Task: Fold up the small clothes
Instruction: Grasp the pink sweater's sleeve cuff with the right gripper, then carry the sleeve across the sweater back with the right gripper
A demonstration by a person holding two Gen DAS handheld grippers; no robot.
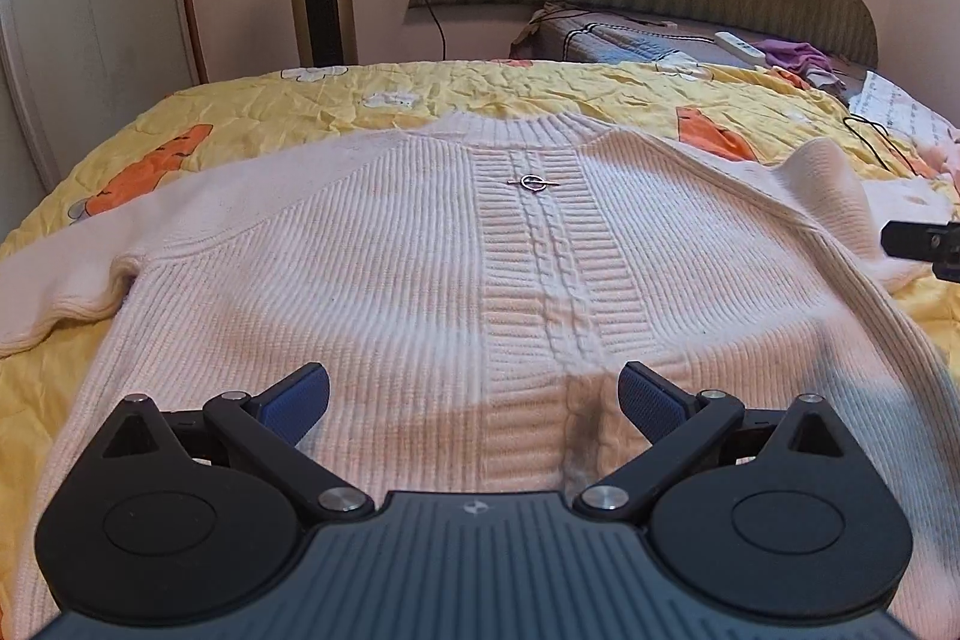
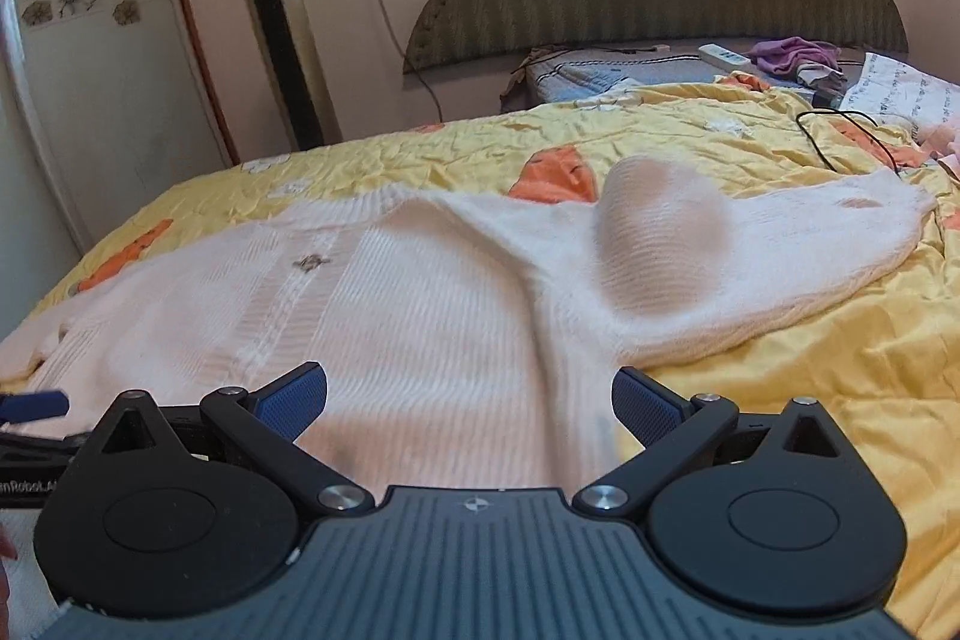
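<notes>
The cream knit sweater (image 1: 420,268) lies spread face-up on the yellow bedspread (image 1: 252,100). The left gripper (image 1: 474,400) hangs level above its hem, jaws wide and empty. The right gripper (image 2: 468,400) is likewise spread wide over the sweater's right side, near the bunched sleeve (image 2: 660,244).

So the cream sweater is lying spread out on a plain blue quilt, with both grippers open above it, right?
Not quite: the quilt is yellow with orange carrot shapes, as the left wrist view shows. The cream sweater does lie spread out, with the left gripper and right gripper open above it.
</notes>
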